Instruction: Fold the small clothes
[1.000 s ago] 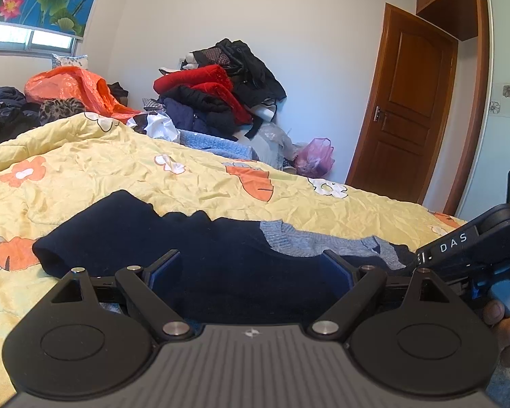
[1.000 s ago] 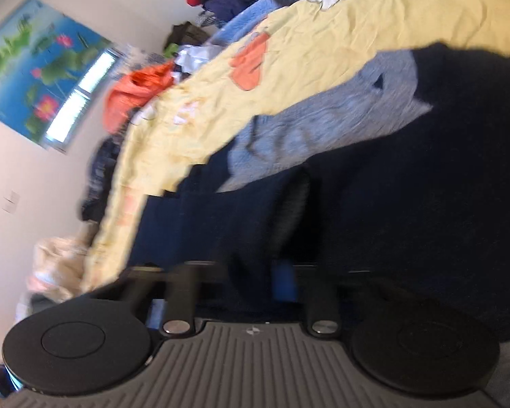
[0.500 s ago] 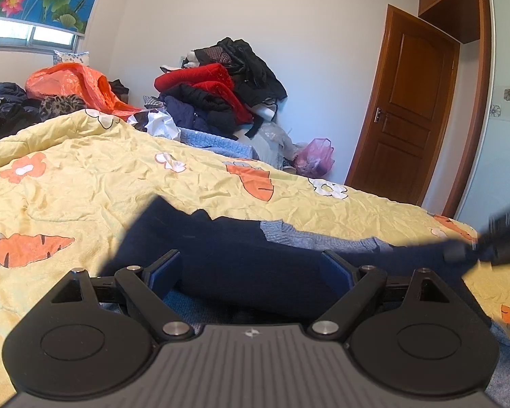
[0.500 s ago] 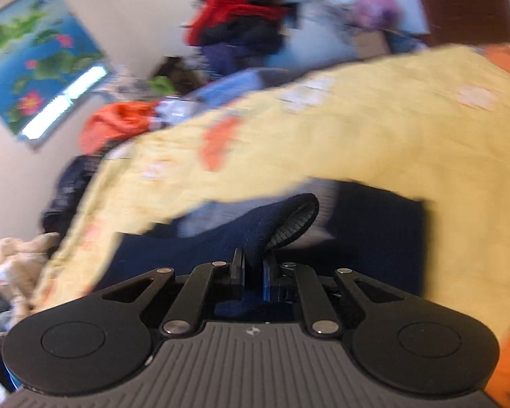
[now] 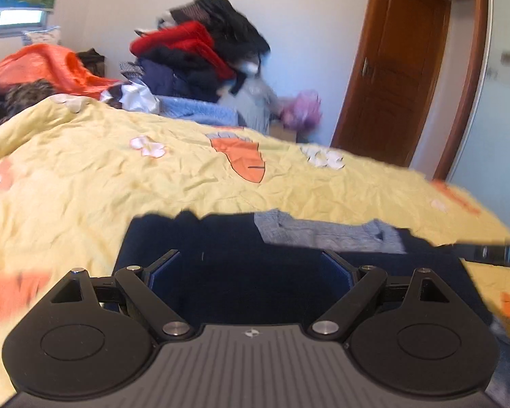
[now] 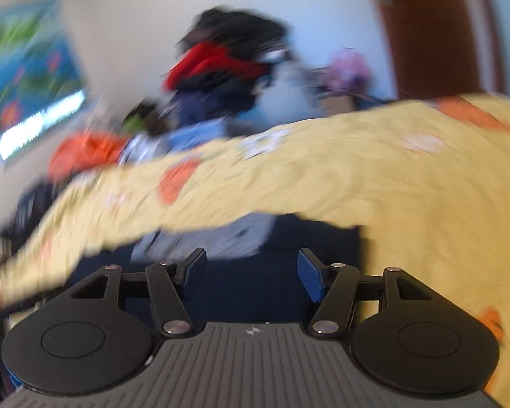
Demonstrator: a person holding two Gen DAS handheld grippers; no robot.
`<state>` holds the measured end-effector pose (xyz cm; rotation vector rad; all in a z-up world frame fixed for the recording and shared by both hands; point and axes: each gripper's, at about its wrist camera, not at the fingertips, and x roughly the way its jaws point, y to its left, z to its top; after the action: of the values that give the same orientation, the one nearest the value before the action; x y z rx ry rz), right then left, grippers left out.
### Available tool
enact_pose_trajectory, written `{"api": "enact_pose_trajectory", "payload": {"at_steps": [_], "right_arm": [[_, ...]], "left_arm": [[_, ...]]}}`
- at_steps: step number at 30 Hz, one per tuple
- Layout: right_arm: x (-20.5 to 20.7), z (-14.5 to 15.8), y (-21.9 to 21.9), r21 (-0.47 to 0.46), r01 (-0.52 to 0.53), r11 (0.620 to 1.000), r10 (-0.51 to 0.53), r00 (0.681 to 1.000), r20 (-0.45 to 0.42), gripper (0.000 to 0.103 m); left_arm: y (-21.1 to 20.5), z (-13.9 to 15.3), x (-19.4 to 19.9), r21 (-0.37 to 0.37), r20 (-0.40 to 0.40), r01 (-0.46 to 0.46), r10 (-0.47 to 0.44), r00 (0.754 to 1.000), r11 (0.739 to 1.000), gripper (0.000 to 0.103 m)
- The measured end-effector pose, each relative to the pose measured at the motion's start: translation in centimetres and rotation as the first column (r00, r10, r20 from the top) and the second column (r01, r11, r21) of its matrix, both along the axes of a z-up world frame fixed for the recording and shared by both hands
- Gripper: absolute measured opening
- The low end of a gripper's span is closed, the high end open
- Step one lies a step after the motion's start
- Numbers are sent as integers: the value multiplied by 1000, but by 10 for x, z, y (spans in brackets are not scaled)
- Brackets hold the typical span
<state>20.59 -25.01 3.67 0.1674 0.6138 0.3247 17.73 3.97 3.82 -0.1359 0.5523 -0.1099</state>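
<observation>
Left wrist view showed the left claw with its jaws spread wide, holding nothing, low over the navy garment. The dark cloth lay flat on the bed directly between and beyond the blue pads, its far edge running across the yellow quilt. A grey knit panel sat at the garment's far right part. At the right rim of this view a dark bar of the other tool reached in over the cloth.

Right wrist view, heavily blurred, showed the right claw with jaws apart and empty, the navy garment lying under and just past its pads, the grey panel to the far left of them.

Beyond the quilt stood a heap of red and black clothes, an orange bundle at the far left, and a brown door at the far right.

Half a second before, the right claw had been clamped on a raised fold of the navy cloth; now it had let go and the cloth lay down. The garment's left side, spread further left a second ago, now ended in a straighter, nearer edge. The left claw had remained open throughout.
</observation>
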Motion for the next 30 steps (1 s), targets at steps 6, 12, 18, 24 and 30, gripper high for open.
{"api": "enact_pose_trajectory", "payload": {"at_steps": [6, 12, 18, 24, 30], "right_arm": [[28, -35, 32, -303, -5, 953, 7, 1000, 5, 70], [36, -43, 5, -257, 28, 966, -37, 999, -32, 98], [-21, -19, 10, -220, 82, 972, -68, 995, 70, 92], [-73, -21, 43, -227, -88, 970, 88, 996, -11, 93], [-88, -43, 39, -254, -36, 966, 22, 998, -55, 103]], "left_arm": [[-7, -41, 59, 199, -152, 17, 14, 988, 980, 93], [8, -46, 61, 195, -141, 56, -29, 990, 979, 98], [-8, -16, -16, 224, -79, -12, 30, 996, 974, 96], [-53, -34, -90, 278, -159, 191, -151, 976, 942, 97], [-24, -42, -94, 179, -155, 123, -96, 983, 976, 100]]}}
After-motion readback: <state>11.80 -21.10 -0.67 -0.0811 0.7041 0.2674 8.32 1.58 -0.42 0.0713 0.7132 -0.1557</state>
